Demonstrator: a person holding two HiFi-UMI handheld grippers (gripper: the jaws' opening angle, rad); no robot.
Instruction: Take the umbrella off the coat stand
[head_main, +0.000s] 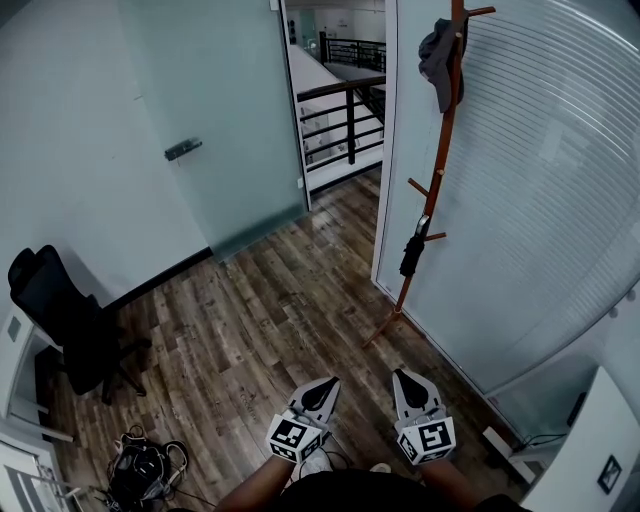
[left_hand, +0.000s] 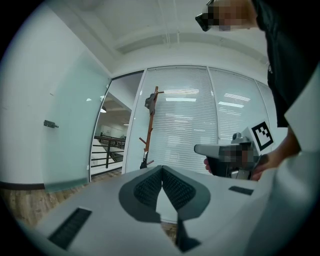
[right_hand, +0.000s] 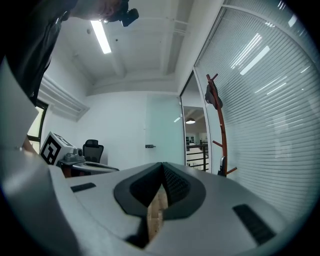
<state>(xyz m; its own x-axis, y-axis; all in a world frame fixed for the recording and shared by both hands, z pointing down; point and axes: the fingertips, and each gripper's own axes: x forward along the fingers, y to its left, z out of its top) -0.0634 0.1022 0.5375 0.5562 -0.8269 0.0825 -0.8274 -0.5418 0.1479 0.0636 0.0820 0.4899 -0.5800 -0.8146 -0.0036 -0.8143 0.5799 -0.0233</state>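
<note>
A brown wooden coat stand (head_main: 440, 170) rises beside the glass wall with blinds, well ahead of me. A small black folded umbrella (head_main: 412, 250) hangs from one of its lower pegs. A grey cap (head_main: 440, 58) sits near the top. The stand (left_hand: 150, 125) and the umbrella (left_hand: 144, 162) show far off in the left gripper view, and the umbrella (right_hand: 221, 165) also in the right gripper view. My left gripper (head_main: 322, 385) and right gripper (head_main: 402, 378) are held side by side low in the head view, both shut and empty, far from the stand.
A frosted glass door (head_main: 215, 120) with a handle stands open on the left; beyond it is a black railing (head_main: 340, 125). A black office chair (head_main: 70, 325) is at the left, and a black bag with cables (head_main: 145, 470) lies on the wooden floor.
</note>
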